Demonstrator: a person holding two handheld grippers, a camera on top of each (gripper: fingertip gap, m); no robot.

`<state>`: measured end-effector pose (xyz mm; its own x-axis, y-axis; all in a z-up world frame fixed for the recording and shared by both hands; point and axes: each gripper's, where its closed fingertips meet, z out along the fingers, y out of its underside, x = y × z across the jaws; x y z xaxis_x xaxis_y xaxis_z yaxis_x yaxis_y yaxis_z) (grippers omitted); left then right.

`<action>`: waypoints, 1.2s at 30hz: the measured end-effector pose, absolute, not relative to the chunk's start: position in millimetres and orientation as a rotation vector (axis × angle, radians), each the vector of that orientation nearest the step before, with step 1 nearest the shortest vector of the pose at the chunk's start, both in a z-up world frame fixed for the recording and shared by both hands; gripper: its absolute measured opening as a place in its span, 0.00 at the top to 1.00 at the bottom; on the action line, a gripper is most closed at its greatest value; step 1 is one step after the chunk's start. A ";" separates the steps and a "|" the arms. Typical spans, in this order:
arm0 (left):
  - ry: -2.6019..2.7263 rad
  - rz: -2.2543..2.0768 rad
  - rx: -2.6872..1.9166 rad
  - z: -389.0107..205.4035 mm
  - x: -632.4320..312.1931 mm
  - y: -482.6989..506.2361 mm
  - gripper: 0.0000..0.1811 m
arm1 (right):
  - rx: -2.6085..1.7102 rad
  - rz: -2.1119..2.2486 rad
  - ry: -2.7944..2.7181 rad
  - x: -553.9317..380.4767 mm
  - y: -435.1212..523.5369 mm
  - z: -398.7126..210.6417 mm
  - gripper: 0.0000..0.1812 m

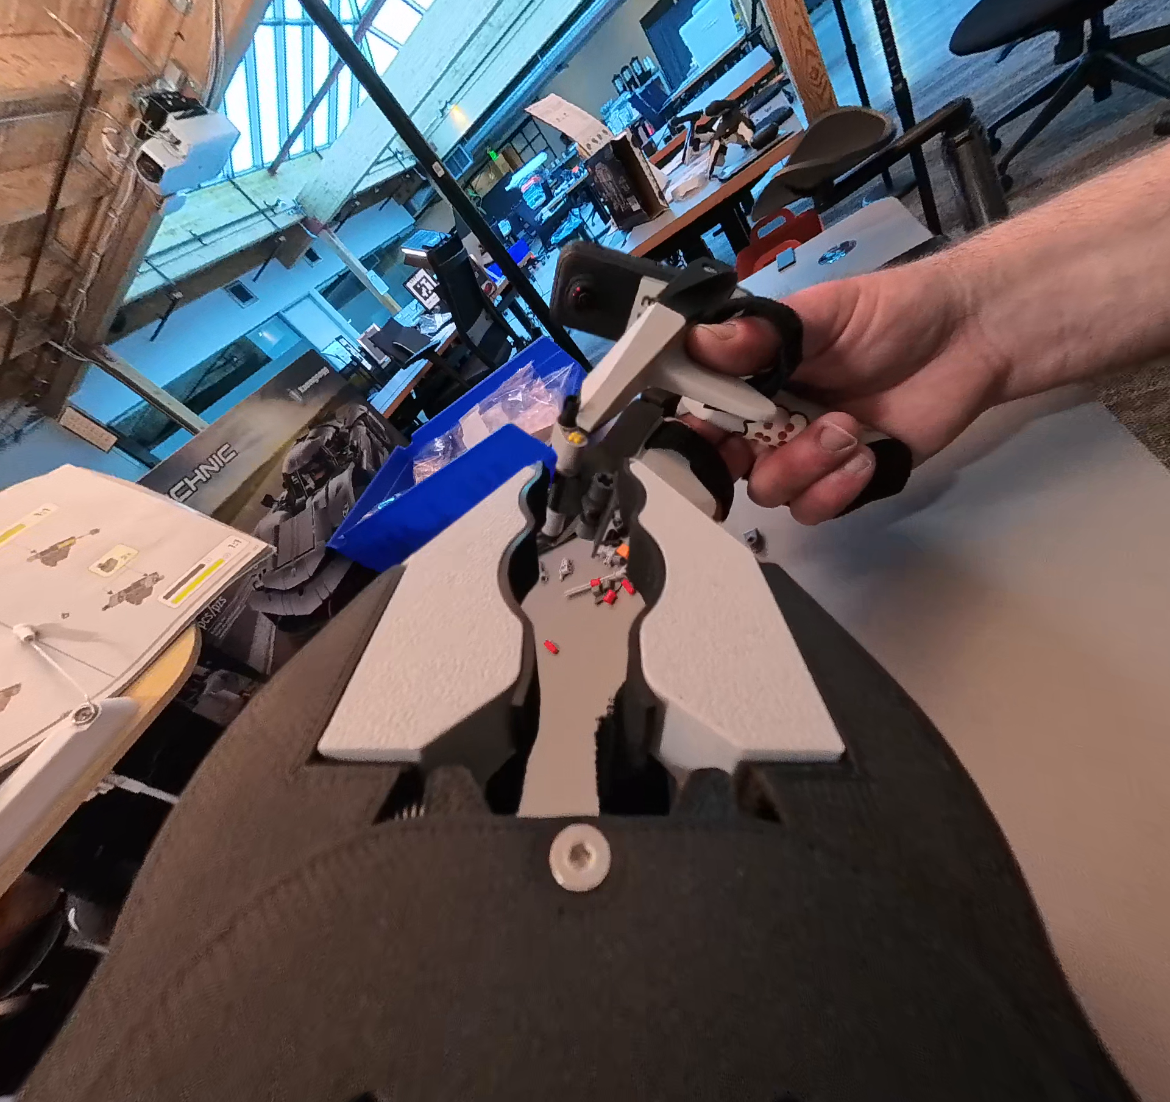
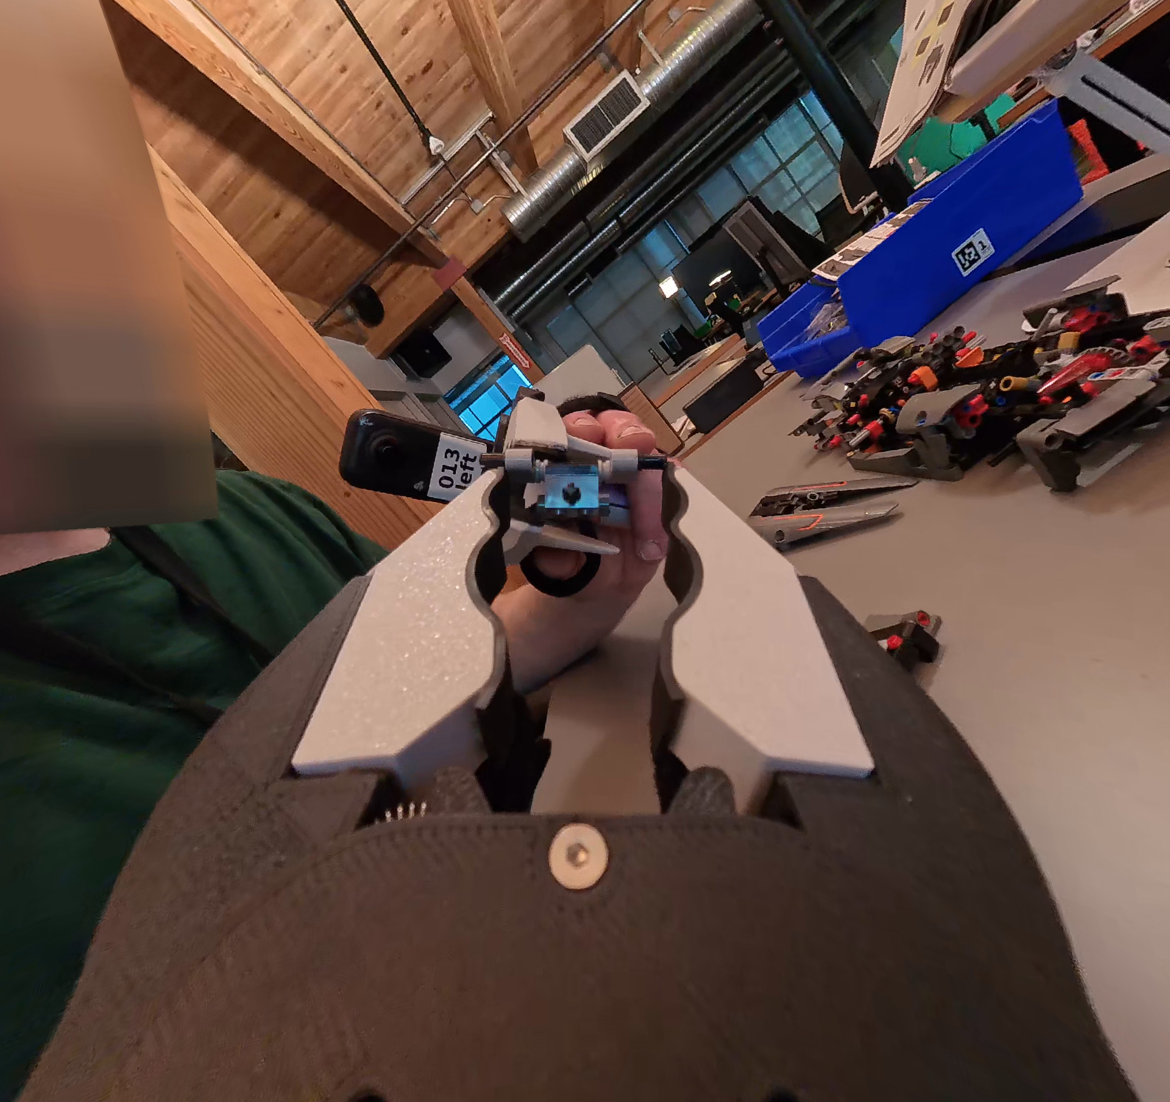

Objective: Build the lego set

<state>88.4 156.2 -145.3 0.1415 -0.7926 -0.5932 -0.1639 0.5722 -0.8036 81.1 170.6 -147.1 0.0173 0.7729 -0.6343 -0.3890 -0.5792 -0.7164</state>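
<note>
A small grey lego assembly [image 1: 563, 470] on a thin black axle sits between both grippers above the grey table [image 1: 949, 597]. My left gripper [image 1: 589, 478] is shut on its grey block. In the right wrist view the assembly [image 2: 570, 492] lies crosswise, and my right gripper [image 2: 582, 480] has one fingertip at each end of the axle. The left gripper [image 2: 573, 495] shows there behind it, held by a hand. In the left wrist view the right gripper [image 1: 595, 439] comes in from the right, one white finger on the axle's upper end; its other finger is hidden.
A half-built lego model [image 2: 987, 401] and a dark panel piece [image 2: 823, 502] lie on the table to the right. Loose red and grey pieces [image 1: 608, 590] lie below the grippers. A blue bin [image 1: 443, 502] of bagged parts, the set's box [image 1: 285, 470] and an open instruction booklet [image 1: 95, 578] are at the left. Both grippers' tips are close together, under 4 cm apart. Between my right fingertips and the half-built lego model [image 2: 987, 401] there is roughly 20 centimeters.
</note>
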 end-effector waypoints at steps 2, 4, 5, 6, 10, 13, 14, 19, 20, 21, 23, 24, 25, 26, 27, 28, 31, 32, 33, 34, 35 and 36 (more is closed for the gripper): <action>1.379 -0.556 -0.912 -147.3 87.3 160.5 0.89 | -1.447 1.681 -0.425 81.2 173.5 -149.8 0.75; 1.370 -0.562 -0.933 -148.1 86.4 164.8 0.88 | -1.460 1.652 -0.420 83.5 177.1 -152.0 0.75; 1.363 -0.564 -0.939 -147.8 85.6 166.5 0.87 | -1.464 1.639 -0.419 85.0 178.4 -152.7 0.75; 1.358 -0.568 -0.946 -147.6 85.0 168.3 0.87 | -1.470 1.624 -0.418 86.6 179.7 -153.7 0.75; 1.348 -0.590 -0.984 -151.5 84.7 174.1 0.84 | -1.536 1.510 -0.442 91.6 184.3 -161.8 0.75; 1.350 -0.599 -1.000 -153.1 85.5 175.3 0.82 | -1.576 1.414 -0.470 92.8 185.0 -164.3 0.75; 1.350 -0.600 -1.007 -153.7 85.6 176.1 0.81 | -1.585 1.381 -0.480 92.9 185.0 -164.7 0.75; 1.347 -0.662 -1.052 -156.4 85.4 177.6 0.78 | -1.645 1.149 -0.552 93.5 188.6 -171.1 0.74; 1.343 -0.688 -1.073 -157.4 85.5 178.0 0.78 | -1.656 1.093 -0.569 93.7 190.1 -172.7 0.74; 1.336 -0.740 -1.096 -157.5 85.8 177.2 0.77 | -1.665 1.041 -0.586 93.8 191.4 -173.7 0.74; 1.278 -0.884 -1.166 -154.9 86.4 178.9 0.72 | -1.649 0.942 -0.606 95.1 193.9 -170.4 0.74; 1.248 -0.946 -1.198 -154.1 85.7 181.0 0.69 | -1.638 0.900 -0.618 95.4 194.4 -168.0 0.74; 1.216 -0.992 -1.215 -152.0 83.7 183.9 0.69 | -1.630 0.851 -0.629 95.9 195.4 -165.7 0.74; 1.177 -1.025 -1.231 -149.5 80.8 188.0 0.69 | -1.619 0.799 -0.641 96.4 196.3 -163.0 0.74; 1.143 -1.064 -1.243 -146.4 77.7 191.3 0.70 | -1.608 0.750 -0.657 96.4 196.9 -160.4 0.74; 1.116 -1.114 -1.250 -142.9 75.0 192.8 0.69 | -1.598 0.697 -0.671 96.5 197.7 -158.0 0.74; 1.056 -1.230 -1.262 -135.2 68.7 195.8 0.71 | -1.566 0.545 -0.729 92.9 198.3 -151.1 0.74; 1.043 -1.248 -1.268 -134.4 67.3 197.2 0.71 | -1.551 0.480 -0.748 92.0 198.8 -148.4 0.74; 1.035 -1.256 -1.274 -134.3 66.3 198.5 0.71 | -1.536 0.412 -0.776 90.4 198.9 -146.6 0.74; 1.033 -1.267 -1.278 -134.3 65.8 198.5 0.72 | -1.522 0.349 -0.809 88.0 198.7 -145.4 0.74; 1.029 -1.282 -1.282 -133.9 65.4 198.5 0.71 | -1.507 0.287 -0.835 86.2 198.6 -144.0 0.74; 1.023 -1.295 -1.284 -133.1 64.8 198.4 0.71 | -1.488 0.236 -0.858 84.1 197.9 -142.2 0.74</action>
<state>64.8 198.4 -133.1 0.0675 -0.9872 0.1447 0.0874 -0.1387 -0.9865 84.1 197.9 -142.2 0.6940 0.6279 0.3523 0.3594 0.1220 -0.9252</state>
